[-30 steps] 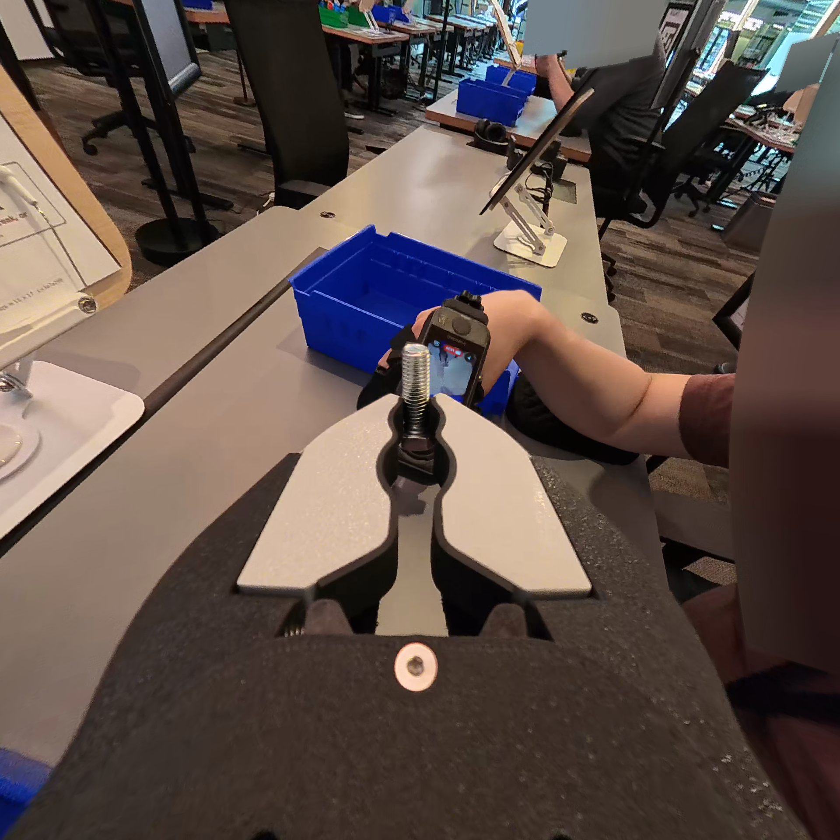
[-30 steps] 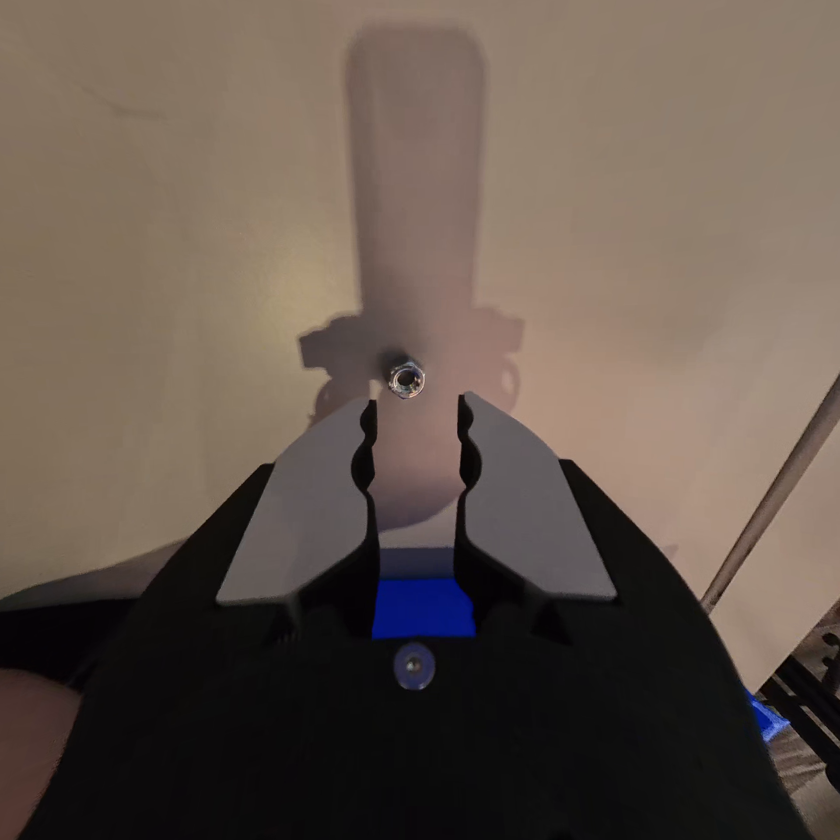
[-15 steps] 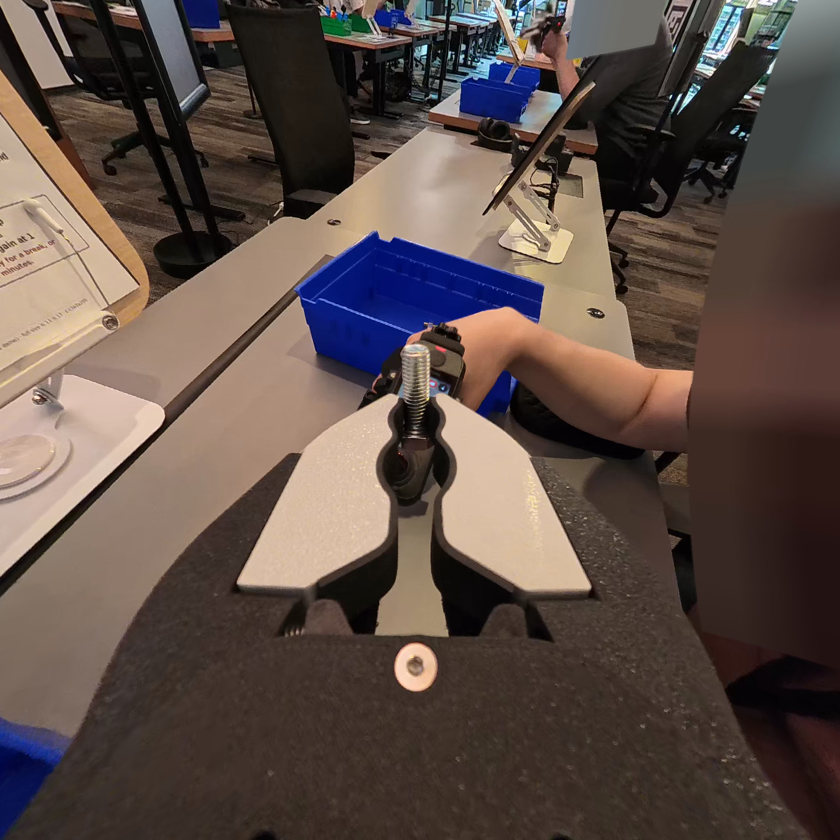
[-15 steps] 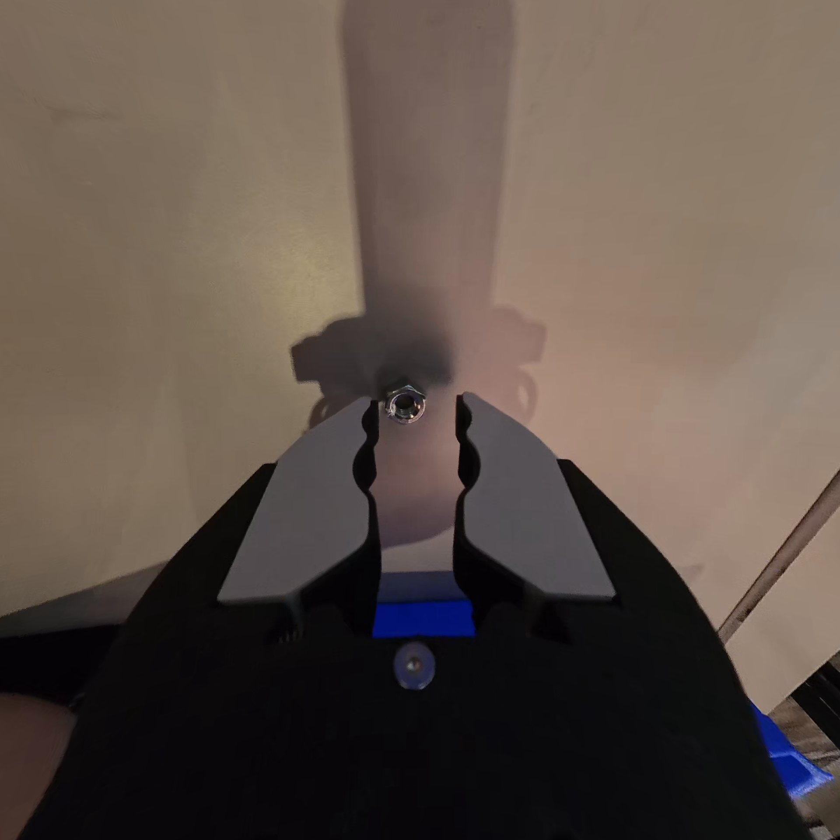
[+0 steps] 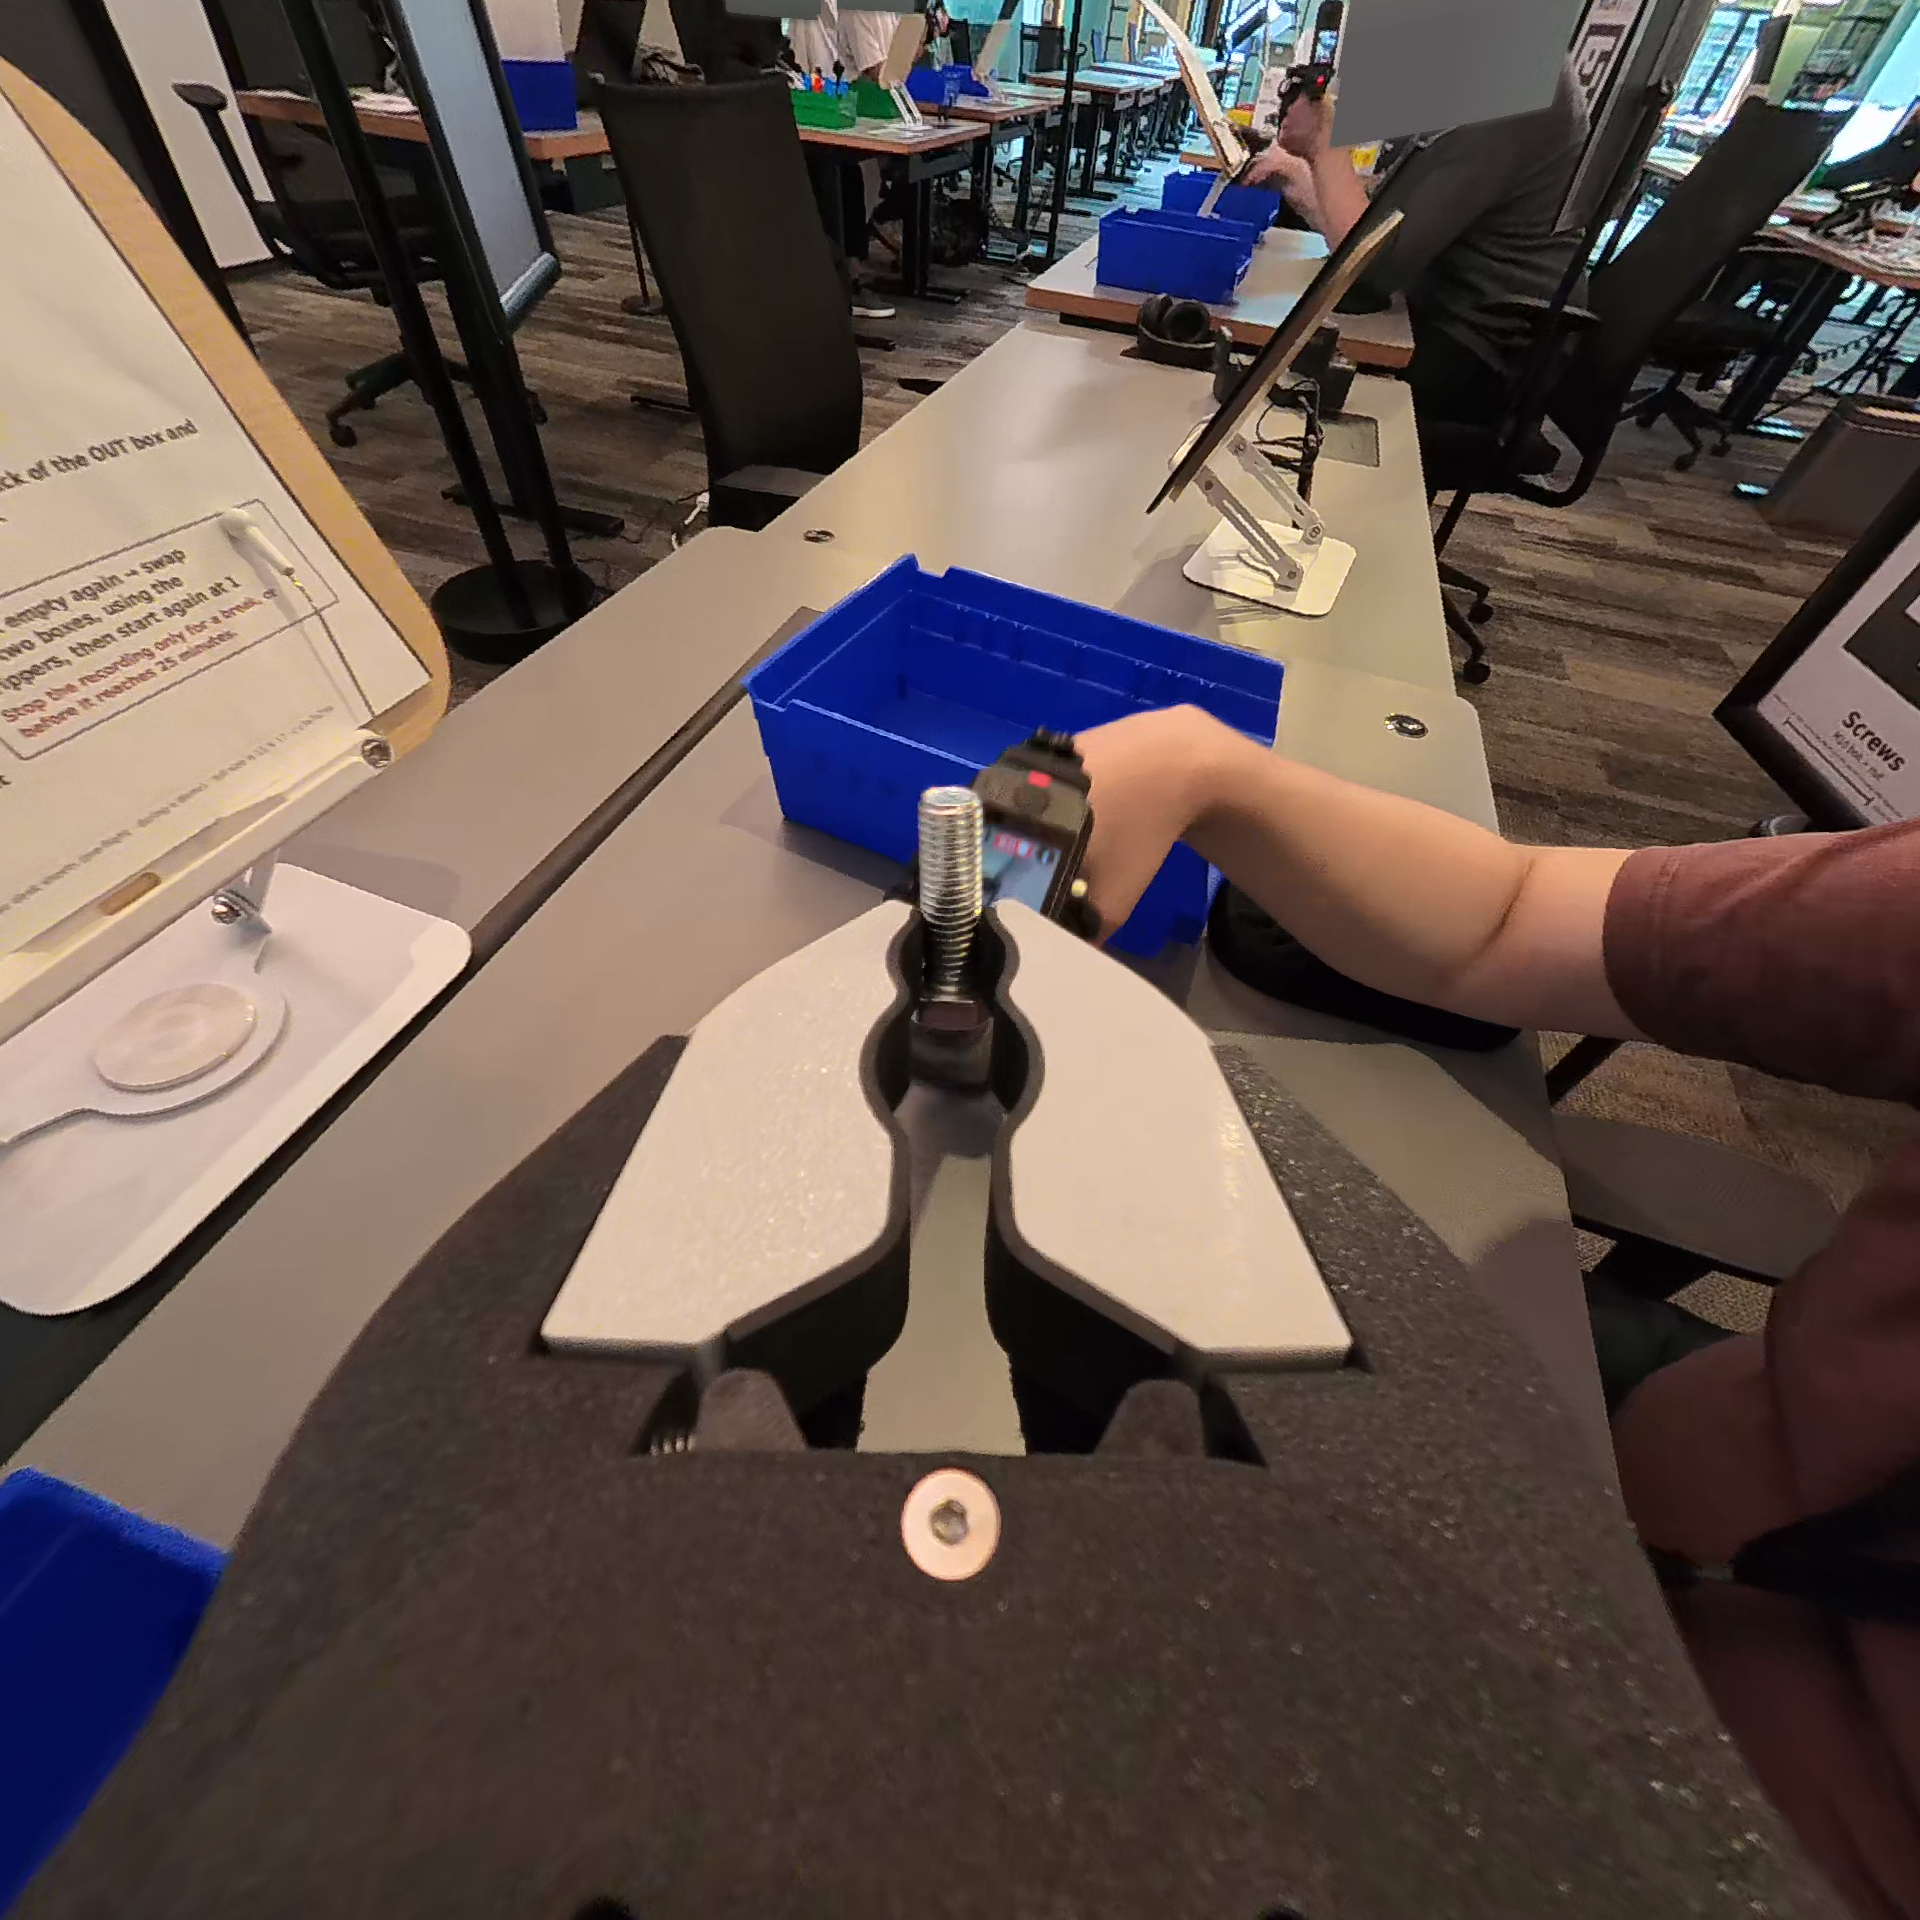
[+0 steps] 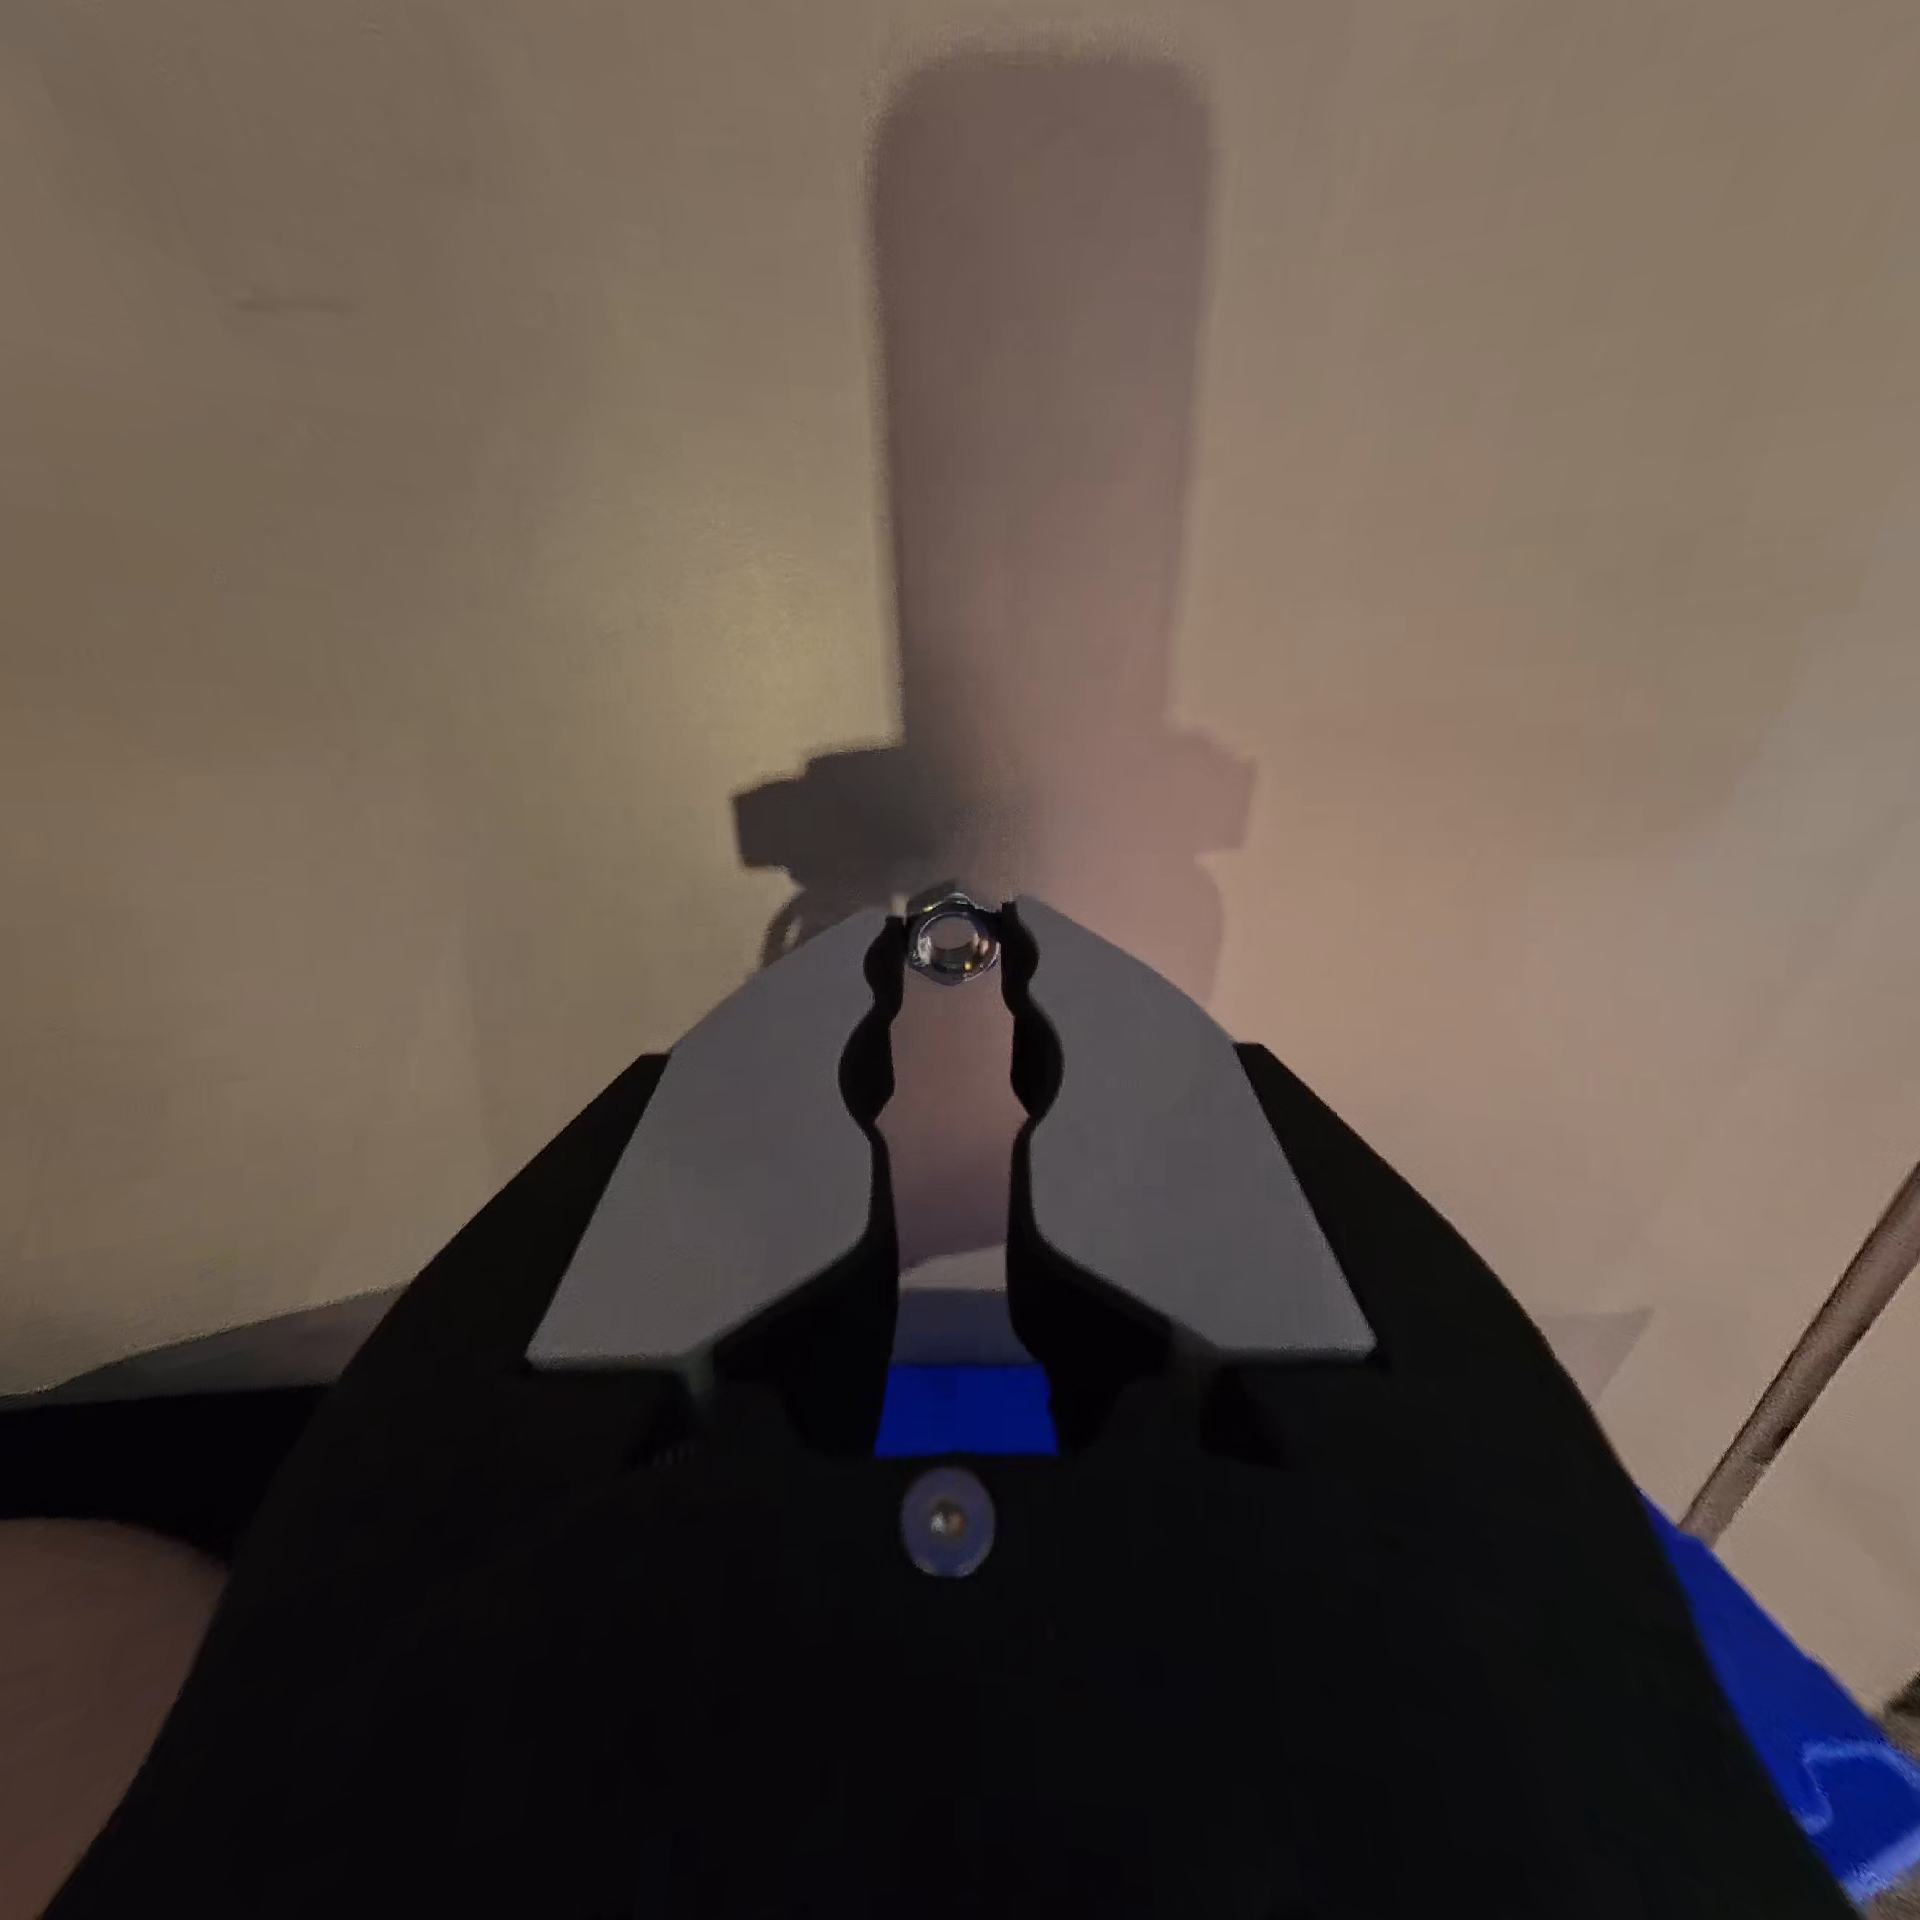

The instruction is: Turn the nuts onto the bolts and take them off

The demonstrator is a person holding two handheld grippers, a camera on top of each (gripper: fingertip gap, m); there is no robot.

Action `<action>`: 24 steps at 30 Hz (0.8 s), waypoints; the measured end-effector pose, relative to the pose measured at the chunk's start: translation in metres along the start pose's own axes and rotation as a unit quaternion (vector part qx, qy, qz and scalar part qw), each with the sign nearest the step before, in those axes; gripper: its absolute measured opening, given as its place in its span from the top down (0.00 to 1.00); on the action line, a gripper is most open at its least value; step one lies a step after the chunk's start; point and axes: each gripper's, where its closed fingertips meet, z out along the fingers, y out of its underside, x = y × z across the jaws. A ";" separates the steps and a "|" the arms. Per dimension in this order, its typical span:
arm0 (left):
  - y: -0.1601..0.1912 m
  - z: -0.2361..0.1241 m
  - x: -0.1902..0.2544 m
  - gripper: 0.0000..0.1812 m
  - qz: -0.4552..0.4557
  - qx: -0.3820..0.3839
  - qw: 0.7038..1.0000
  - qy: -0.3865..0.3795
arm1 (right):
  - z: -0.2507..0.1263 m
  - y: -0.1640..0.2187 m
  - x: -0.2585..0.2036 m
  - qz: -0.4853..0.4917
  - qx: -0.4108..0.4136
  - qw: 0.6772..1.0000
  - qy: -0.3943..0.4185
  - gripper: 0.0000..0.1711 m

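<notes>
My left gripper (image 5: 948,935) is shut on a silver bolt (image 5: 949,868), gripped near its hex head, with the threaded shaft pointing up above the grey table (image 5: 582,997). Beyond it, the right gripper's body (image 5: 1034,847) shows in a person's hand, pointing down at the table in front of a blue bin (image 5: 997,696). In the right wrist view my right gripper (image 6: 951,940) has closed around a small silver nut (image 6: 949,948) lying on the table; the fingertips sit against its sides.
A white stand with an instruction sheet (image 5: 187,665) is at the left. A tablet on a white stand (image 5: 1268,457) is farther back. A second blue bin's corner (image 5: 73,1621) shows at lower left. A thin rod (image 6: 1808,1361) crosses the right wrist view. My right fingertips sit around 25 cm from my left ones. The thin rod (image 6: 1808,1361) is closer to my right gripper, around 30 cm from its tips; the left tips are 50 cm off.
My right gripper moved forward onto the nut and its fingers closed in on it. My left gripper kept hold of the bolt and shifted slightly.
</notes>
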 end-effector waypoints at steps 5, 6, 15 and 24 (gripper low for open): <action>0.017 0.004 -0.006 0.95 0.030 -0.045 0.998 -0.012 | -0.099 -0.002 0.008 0.099 0.204 0.974 0.020 0.89; 0.021 0.010 -0.005 0.95 0.032 -0.055 0.998 -0.003 | -0.129 -0.010 0.002 0.109 0.258 0.960 0.024 0.89; 0.066 0.067 0.022 0.95 0.101 -0.153 0.981 0.056 | -0.223 -0.069 -0.046 -0.049 0.466 0.881 0.069 0.89; 0.085 0.074 0.025 0.95 0.145 -0.193 0.967 0.079 | -0.173 -0.064 -0.029 -0.103 0.379 0.915 0.091 0.89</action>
